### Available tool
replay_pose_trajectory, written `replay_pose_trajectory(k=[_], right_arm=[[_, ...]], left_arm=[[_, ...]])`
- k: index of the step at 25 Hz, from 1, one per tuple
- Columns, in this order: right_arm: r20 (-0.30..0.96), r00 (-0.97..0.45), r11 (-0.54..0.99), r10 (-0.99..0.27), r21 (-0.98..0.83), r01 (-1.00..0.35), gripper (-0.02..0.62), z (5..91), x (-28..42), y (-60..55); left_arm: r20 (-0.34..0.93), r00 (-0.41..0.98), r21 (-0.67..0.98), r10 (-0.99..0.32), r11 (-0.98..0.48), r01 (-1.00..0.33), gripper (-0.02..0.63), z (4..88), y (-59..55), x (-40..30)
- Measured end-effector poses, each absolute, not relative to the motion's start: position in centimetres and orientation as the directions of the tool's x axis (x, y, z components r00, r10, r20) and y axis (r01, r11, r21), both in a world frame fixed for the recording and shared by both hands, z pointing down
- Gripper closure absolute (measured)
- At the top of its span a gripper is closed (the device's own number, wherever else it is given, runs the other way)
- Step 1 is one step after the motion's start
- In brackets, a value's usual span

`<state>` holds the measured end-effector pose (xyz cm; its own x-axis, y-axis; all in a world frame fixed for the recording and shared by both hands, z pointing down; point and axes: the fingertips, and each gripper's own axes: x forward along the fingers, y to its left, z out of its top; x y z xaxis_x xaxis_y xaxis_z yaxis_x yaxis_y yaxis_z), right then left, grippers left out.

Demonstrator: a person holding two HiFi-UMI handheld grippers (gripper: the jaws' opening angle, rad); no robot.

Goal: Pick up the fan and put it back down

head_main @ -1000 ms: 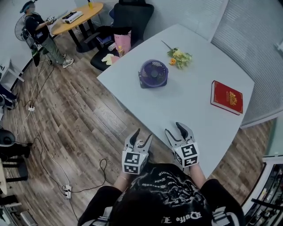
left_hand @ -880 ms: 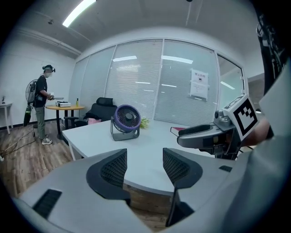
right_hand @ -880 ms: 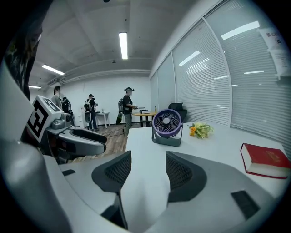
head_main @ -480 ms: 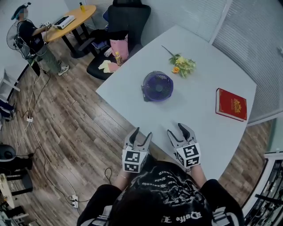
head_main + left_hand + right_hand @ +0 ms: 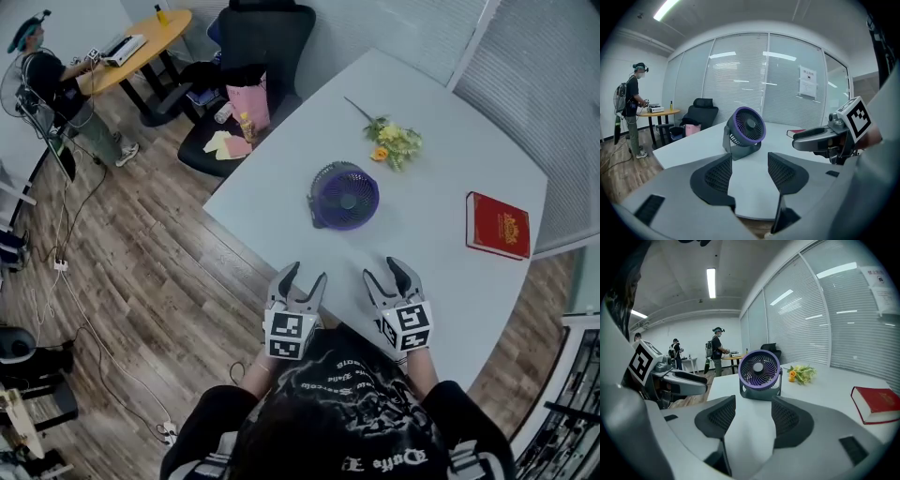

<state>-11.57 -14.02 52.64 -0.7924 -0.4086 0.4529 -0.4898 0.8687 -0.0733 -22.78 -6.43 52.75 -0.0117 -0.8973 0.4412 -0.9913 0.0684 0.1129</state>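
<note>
**Head view.** The left gripper (image 5: 307, 275) and the right gripper (image 5: 386, 271) hover side by side at the near edge of the white, smooth surface (image 5: 441, 131). Both sets of jaws stand apart and empty. The fan (image 5: 345, 195) stands ahead of the jaws, slightly closer to the line of the right pair: a round purple grille cage on a grey base. Bare surface lies between it and both grippers. Past the fan lie the flowers (image 5: 396, 142); far to the right of the right jaws lies a flat red book (image 5: 498, 225). Left of the left jaws the surface ends over wood-plank floor (image 5: 141, 272).

**Left gripper view.** The ribbed black jaw pads stand wide, with nothing between them. The fan (image 5: 745, 131) appears ahead, upright, its grille turned to the right of this gripper's line. The surface's near edge runs beneath the jaws.

**Right gripper view.** The jaws are spread, with only bare surface between them. The fan (image 5: 759, 371) stands straight ahead, its grille facing these jaws, its axis roughly along their line.
</note>
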Motion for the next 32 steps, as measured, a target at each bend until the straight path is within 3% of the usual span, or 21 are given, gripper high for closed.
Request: replay_pose_trajectory(k=[18,32], right_arm=[[0.547,-0.771,0.932,-0.326,0.048,-0.360,0.365,53.8,-14.8,-23.0],[0.604,-0.746,0.940,-0.280,0.012,-0.342,0.370,59.3,-17.6,-29.2]], left_arm=[[0.535,-0.087,0.062,-0.841,0.142,-0.988,0.359,55.1,-11.4,-25.6],[0.585,-0.120,0.002,-0.802,0.149,-0.989,0.359,58.3,-16.3,-28.2]])
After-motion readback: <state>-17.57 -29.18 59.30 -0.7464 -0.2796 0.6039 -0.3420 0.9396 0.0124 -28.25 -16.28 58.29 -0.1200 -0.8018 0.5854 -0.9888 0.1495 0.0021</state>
